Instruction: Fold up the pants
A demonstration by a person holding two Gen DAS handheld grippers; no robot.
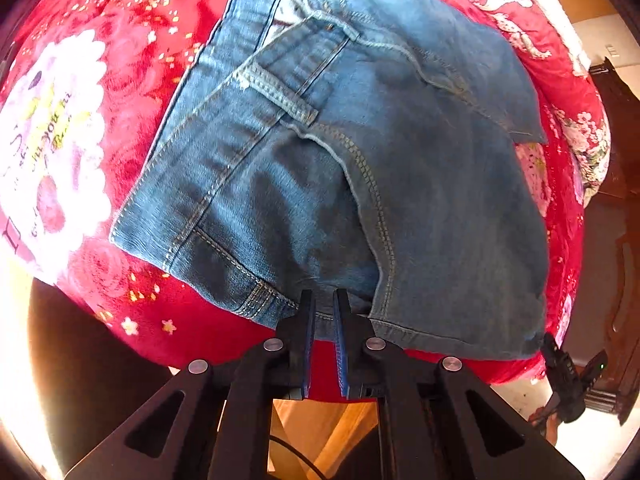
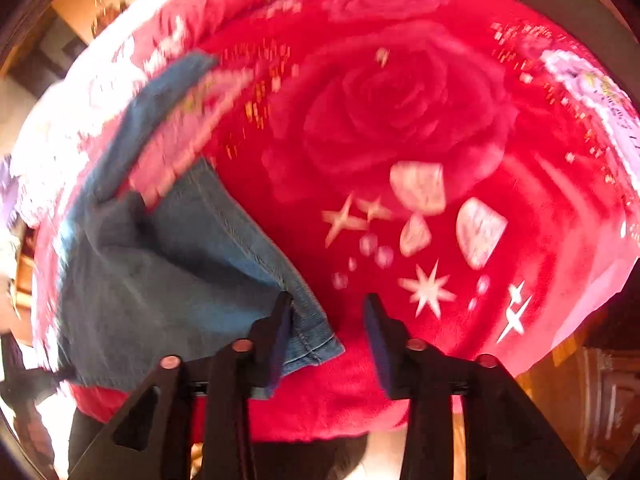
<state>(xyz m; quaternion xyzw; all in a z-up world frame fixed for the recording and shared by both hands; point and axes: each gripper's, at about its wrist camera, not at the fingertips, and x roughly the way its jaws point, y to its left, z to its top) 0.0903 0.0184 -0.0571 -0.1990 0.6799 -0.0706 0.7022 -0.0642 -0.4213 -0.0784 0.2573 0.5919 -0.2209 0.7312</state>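
The left gripper (image 1: 324, 300) has its jaws drawn narrow, pinching the near hem of the folded jeans (image 1: 340, 168). The right gripper (image 2: 326, 304) stands wide, its left finger touching a denim corner, gripping nothing. Only the left wrist view shows the whole bundle with its pocket seams and belt loop; the right wrist view, blurred, shows mostly bare red rose blanket (image 2: 400, 100) stretching rightward. The jeans lie on that blanket near its front edge, long axis running away from the left gripper.
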